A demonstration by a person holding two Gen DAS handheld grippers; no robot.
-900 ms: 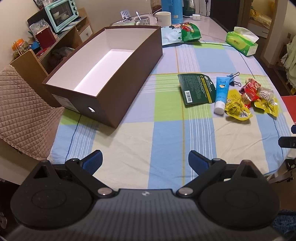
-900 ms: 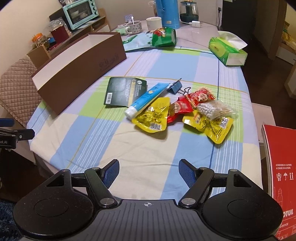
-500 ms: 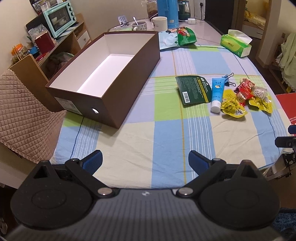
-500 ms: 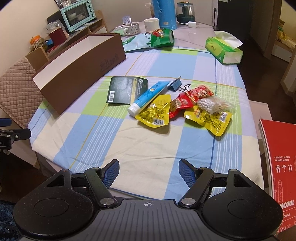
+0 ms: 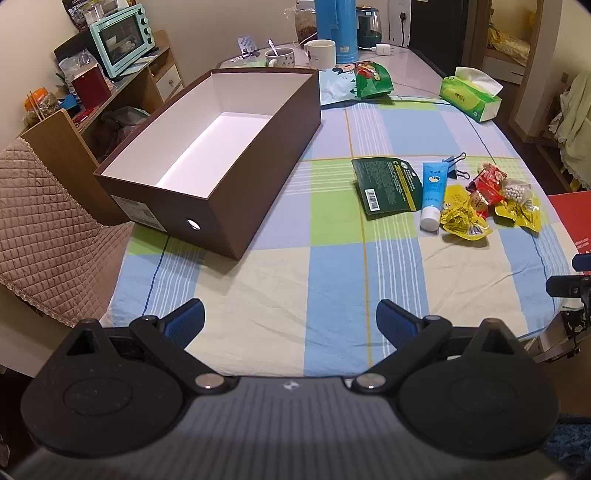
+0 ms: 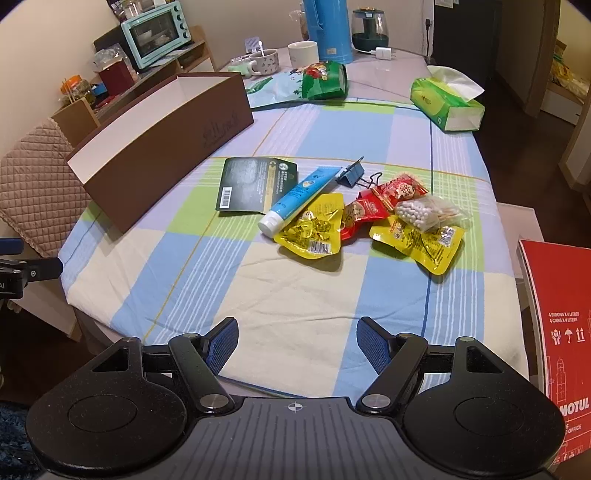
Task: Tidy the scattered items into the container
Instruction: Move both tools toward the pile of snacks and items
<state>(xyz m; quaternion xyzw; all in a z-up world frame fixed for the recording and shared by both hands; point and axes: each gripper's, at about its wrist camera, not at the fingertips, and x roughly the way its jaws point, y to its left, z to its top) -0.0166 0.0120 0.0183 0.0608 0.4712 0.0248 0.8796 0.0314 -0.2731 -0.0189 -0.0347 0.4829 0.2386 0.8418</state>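
A brown box [image 5: 258, 155] [image 6: 159, 147] with a white, bare inside stands on the left of the checked tablecloth. To its right lie a dark green card [image 6: 255, 184] [image 5: 386, 188], a blue tube [image 6: 295, 201] [image 5: 433, 192], a blue binder clip [image 6: 352, 173], two yellow packets [image 6: 314, 229] [image 6: 421, 240], red packets [image 6: 391, 195] and a bag of cotton swabs [image 6: 424, 214]. My left gripper [image 5: 290, 319] hangs open over the table's near edge, in front of the box. Above the near edge my right gripper [image 6: 297, 341] is open too, short of the pile.
At the far end of the table stand a green tissue pack [image 6: 445, 101], a snack bag [image 6: 317, 81], mugs [image 6: 303, 53] and a blue flask [image 6: 328, 29]. A red carton [image 6: 554, 332] sits off the right edge. A quilted chair [image 5: 40, 229] is on the left.
Both grippers have drawn back and risen a little, so the box and the pile look smaller and farther. Both stay open; nothing on the table has moved.
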